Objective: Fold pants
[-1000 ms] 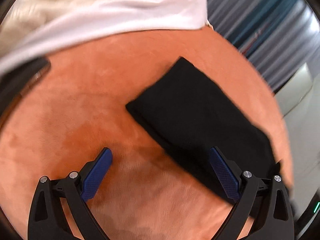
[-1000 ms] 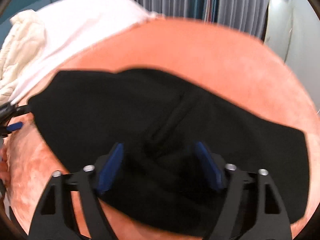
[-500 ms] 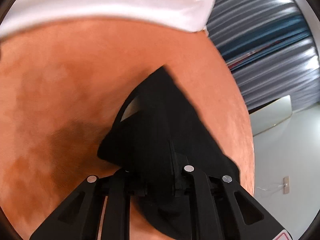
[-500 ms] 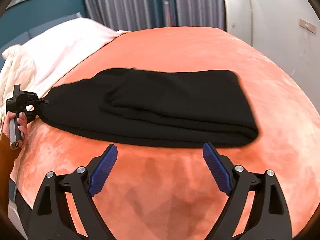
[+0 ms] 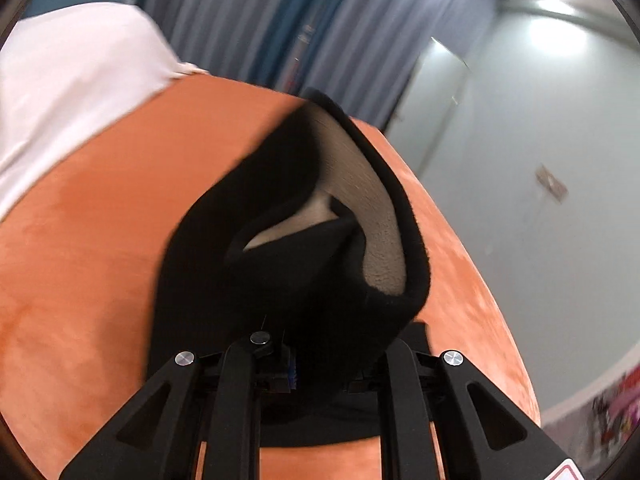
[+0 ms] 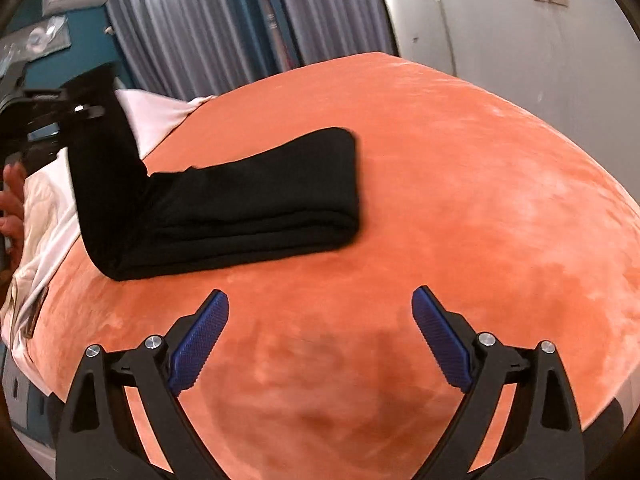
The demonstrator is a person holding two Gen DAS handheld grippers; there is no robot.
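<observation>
The bed (image 6: 440, 184) under its orange cover fills both views, and since half a second ago more of it lies bare: the black pants (image 6: 248, 196) that then lay flat along it now bend upward at one end. Your right wrist view sits a little closer and lower than it did, so the cover bulks larger in front of you.

The pants stay folded lengthwise on the middle of the bed, the far end resting flat with stacked layers showing along the near edge. The near-left end rises steeply off the cover toward your left hand-held gripper (image 6: 76, 110). In the left wrist view the lifted cloth (image 5: 288, 248) has opened out compared with before, showing a pale fleecy lining inside a black rim, and the room wall and curtains (image 5: 248, 28) now show behind it where earlier you saw mostly bed.

The white bedding (image 6: 156, 120) lies at the far-left end of the bed, behind the raised cloth.

Your left hand-held gripper (image 5: 316, 368) is closed tight on the pants, as it was half a second ago; the fingers are buried in black cloth. Your right hand-held gripper (image 6: 320, 340) hangs over bare orange cover, near the pants but not touching, its blue pads (image 6: 200, 340) spread wide apart and holding nothing, the same as before.
</observation>
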